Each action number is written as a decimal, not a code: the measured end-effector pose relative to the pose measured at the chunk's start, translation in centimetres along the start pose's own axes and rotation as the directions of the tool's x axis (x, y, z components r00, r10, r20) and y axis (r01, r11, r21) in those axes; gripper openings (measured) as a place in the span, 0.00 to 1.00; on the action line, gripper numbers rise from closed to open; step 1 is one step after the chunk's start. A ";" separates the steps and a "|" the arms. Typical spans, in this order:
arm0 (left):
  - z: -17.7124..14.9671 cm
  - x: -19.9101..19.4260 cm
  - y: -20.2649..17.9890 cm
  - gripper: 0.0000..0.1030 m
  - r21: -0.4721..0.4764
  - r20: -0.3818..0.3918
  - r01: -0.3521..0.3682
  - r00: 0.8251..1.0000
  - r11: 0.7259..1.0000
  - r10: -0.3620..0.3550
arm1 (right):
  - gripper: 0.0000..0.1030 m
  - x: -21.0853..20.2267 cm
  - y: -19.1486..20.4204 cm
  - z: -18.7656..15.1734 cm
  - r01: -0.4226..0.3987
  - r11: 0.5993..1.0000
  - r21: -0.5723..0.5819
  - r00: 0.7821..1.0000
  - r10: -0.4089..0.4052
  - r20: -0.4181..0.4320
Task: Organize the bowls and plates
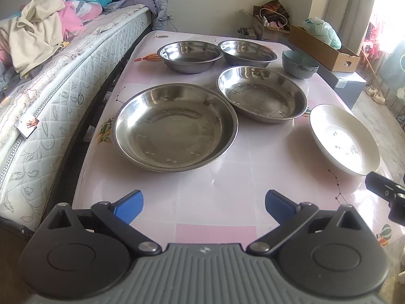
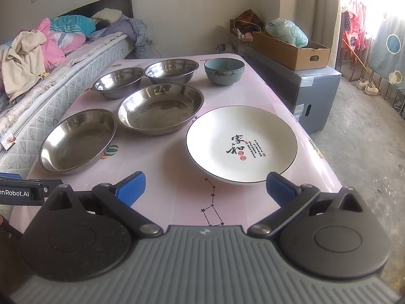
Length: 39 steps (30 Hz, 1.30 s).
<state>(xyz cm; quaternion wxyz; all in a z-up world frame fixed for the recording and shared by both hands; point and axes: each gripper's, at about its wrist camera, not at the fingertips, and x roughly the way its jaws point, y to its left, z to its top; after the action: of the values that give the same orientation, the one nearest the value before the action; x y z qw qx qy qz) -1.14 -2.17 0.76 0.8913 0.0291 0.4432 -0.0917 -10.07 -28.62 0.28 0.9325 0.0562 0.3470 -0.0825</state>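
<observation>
From the left wrist view, the left tool (image 1: 203, 206) hangs above the near edge of the counter (image 1: 215, 197) with its blue fingers (image 1: 129, 206) spread wide and nothing between them. Just ahead and slightly left of it sits the largest steel dish (image 1: 174, 126); beyond that, ahead and to the right, a second steel dish (image 1: 262, 93) lies close beside it, rims nearly meeting. Farther still stand two steel bowls (image 1: 189, 55) (image 1: 248, 52) side by side and a teal ceramic bowl (image 1: 300, 63) to their right. The white plate (image 1: 344, 139) lies off to the tool's right, near the counter's edge, with the tip of the other tool just short of it. From the right wrist view, the right tool (image 2: 205, 190) is likewise spread and empty, the white plate (image 2: 241, 144) directly ahead, its near rim just beyond the right finger (image 2: 278, 188). All pieces are round and mouth-up, so none has a long axis (only the plate's printed characters give it a facing, upright toward this tool). Nothing appears stacked yet; the likely first step is nesting like with like. To do it well, I would take a rim squarely between the fingers, lift level, and lower it centred into a same-sized or larger dish, since thin steel rims can slip and the plate near the edge could tip.
</observation>
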 end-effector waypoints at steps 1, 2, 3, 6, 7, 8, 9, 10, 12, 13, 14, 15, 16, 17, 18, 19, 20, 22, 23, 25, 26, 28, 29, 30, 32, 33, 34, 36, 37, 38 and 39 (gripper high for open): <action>0.0 0.0 0.0 1.00 0.000 -0.001 0.002 1.000 1.000 -0.002 | 0.99 -0.1 0.0 0.0 0.000 1.000 0.000 1.000 0.000 -0.001; 0.0 0.0 0.0 1.00 0.000 -0.003 0.003 1.000 1.000 -0.003 | 0.99 -0.1 0.0 0.0 0.000 1.000 0.000 1.000 0.000 0.000; 0.0 0.0 0.1 1.00 -0.001 -0.004 0.004 1.000 1.000 -0.004 | 0.99 -0.1 0.0 0.0 0.000 1.000 -0.001 1.000 0.000 0.000; 0.0 0.0 0.0 1.00 -0.001 -0.004 0.003 1.000 1.000 -0.003 | 0.99 -0.1 0.0 0.0 -0.001 1.000 -0.001 1.000 0.001 -0.001; 0.0 0.0 0.0 1.00 -0.001 -0.003 0.003 1.000 1.000 -0.003 | 0.99 -0.1 0.0 0.0 -0.001 1.000 -0.002 1.000 0.001 -0.002; 0.0 0.0 0.0 1.00 -0.001 -0.003 0.002 1.000 1.000 -0.002 | 0.99 -0.1 0.0 -0.1 -0.001 1.000 -0.003 1.000 0.001 -0.003; 0.0 0.0 0.0 1.00 0.000 -0.003 0.002 1.000 1.000 -0.002 | 0.99 -0.2 0.1 -0.1 -0.002 1.000 -0.004 1.000 0.002 -0.004; 0.0 0.0 0.0 1.00 0.000 -0.003 0.002 1.000 1.000 -0.002 | 0.99 -0.2 0.1 -0.1 -0.003 1.000 -0.004 1.000 0.003 -0.005; 0.0 0.0 0.1 1.00 0.000 -0.003 0.003 1.000 1.000 -0.003 | 0.99 -0.2 0.2 -0.1 -0.006 1.000 -0.005 1.000 0.006 -0.007; 0.0 0.0 0.1 1.00 -0.001 -0.003 0.003 1.000 1.000 -0.003 | 0.99 -0.2 0.2 -0.1 -0.006 1.000 -0.005 1.000 0.006 -0.008; 0.0 0.0 0.1 1.00 -0.001 -0.004 0.002 1.000 1.000 -0.002 | 0.99 -0.2 0.2 -0.1 -0.007 1.000 -0.006 1.000 0.007 -0.009; 0.0 0.0 0.1 1.00 -0.001 -0.002 0.003 1.000 1.000 -0.003 | 0.99 -0.2 0.2 -0.1 -0.008 1.000 -0.006 1.000 0.008 -0.010; 0.0 0.0 0.1 1.00 -0.002 -0.002 0.003 1.000 1.000 -0.003 | 0.99 -0.3 0.2 -0.1 -0.008 1.000 -0.007 1.000 0.008 -0.010; 0.0 0.0 0.1 1.00 -0.004 -0.002 0.002 1.000 1.000 -0.002 | 0.99 -0.2 0.2 -0.1 -0.008 1.000 -0.007 1.000 0.008 -0.011; -0.1 0.0 0.2 1.00 -0.005 -0.002 0.003 1.000 1.000 -0.003 | 0.99 -0.2 0.3 -0.1 -0.007 1.000 -0.008 1.000 0.007 -0.011; -0.1 0.0 0.2 1.00 -0.005 -0.002 0.002 1.000 1.000 -0.002 | 0.99 -0.2 0.2 -0.1 -0.009 1.000 -0.008 1.000 0.008 -0.011; -0.1 0.0 0.2 1.00 -0.005 -0.002 0.002 1.000 1.000 -0.002 | 0.99 -0.2 0.2 -0.1 -0.009 1.000 -0.008 1.000 0.009 -0.010; -0.1 0.0 0.2 1.00 -0.004 -0.002 0.003 1.000 1.000 -0.003 | 0.99 -0.2 0.3 -0.1 -0.008 1.000 -0.009 1.000 0.008 -0.010; -0.1 0.0 0.2 1.00 -0.004 -0.002 0.003 1.000 1.000 -0.003 | 0.99 -0.1 0.3 -0.1 -0.009 1.000 -0.009 1.000 0.009 -0.010; -0.1 -0.1 0.2 1.00 -0.005 -0.001 0.001 1.000 1.000 -0.001 | 0.99 -0.1 0.3 -0.1 -0.010 1.000 -0.009 1.000 0.010 -0.011; -0.1 -0.1 0.3 1.00 -0.006 -0.002 0.002 1.000 1.000 -0.002 | 0.99 -0.1 0.3 -0.1 -0.009 1.000 -0.008 1.000 0.009 -0.010; -0.1 -0.1 0.4 1.00 -0.008 -0.002 0.002 1.000 1.000 -0.002 | 0.99 -0.1 0.4 -0.1 -0.009 1.000 -0.010 1.000 0.009 -0.010; -0.1 -0.1 0.3 1.00 -0.007 -0.002 0.002 1.000 1.000 -0.002 | 0.99 -0.1 0.4 -0.1 -0.008 1.000 -0.011 1.000 0.008 -0.010; -0.1 -0.1 0.3 1.00 -0.007 -0.002 0.002 1.000 1.000 -0.002 | 0.99 -0.1 0.3 -0.1 -0.008 1.000 -0.009 1.000 0.008 -0.010; -0.1 -0.1 0.3 1.00 -0.006 -0.003 0.001 1.000 1.000 -0.001 | 0.99 -0.1 0.3 -0.1 -0.010 1.000 -0.009 1.000 0.009 -0.010; -0.1 -0.1 0.3 1.00 -0.006 -0.003 0.002 1.000 1.000 -0.002 | 0.99 -0.1 0.4 -0.1 -0.009 1.000 -0.009 1.000 0.009 -0.010; -0.1 -0.1 0.3 1.00 -0.006 -0.002 0.002 1.000 1.000 -0.002 | 0.99 -0.1 0.4 -0.1 -0.009 1.000 -0.009 1.000 0.009 -0.010; -0.1 -0.1 0.3 1.00 -0.006 -0.003 0.001 1.000 1.000 -0.001 | 0.99 -0.1 0.4 -0.1 -0.009 1.000 -0.008 1.000 0.009 -0.012; -0.1 -0.1 0.3 1.00 -0.006 -0.003 0.001 1.000 1.000 -0.001 | 0.99 -0.1 0.4 0.0 -0.010 1.000 -0.009 1.000 0.010 -0.012; -0.1 -0.1 0.3 1.00 -0.006 -0.003 0.002 1.000 1.000 -0.002 | 0.99 0.0 0.5 -0.1 -0.010 1.000 -0.009 1.000 0.010 -0.012; -0.1 -0.1 0.3 1.00 -0.006 -0.003 0.001 1.000 1.000 -0.001 | 0.99 0.0 0.5 -0.1 -0.010 1.000 -0.009 1.000 0.010 -0.013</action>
<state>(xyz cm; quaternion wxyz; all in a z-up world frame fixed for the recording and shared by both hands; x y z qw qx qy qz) -1.22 -1.83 0.78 0.8907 0.0264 0.4446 -0.0911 -10.05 -28.13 0.27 0.9310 0.0544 0.3530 -0.0759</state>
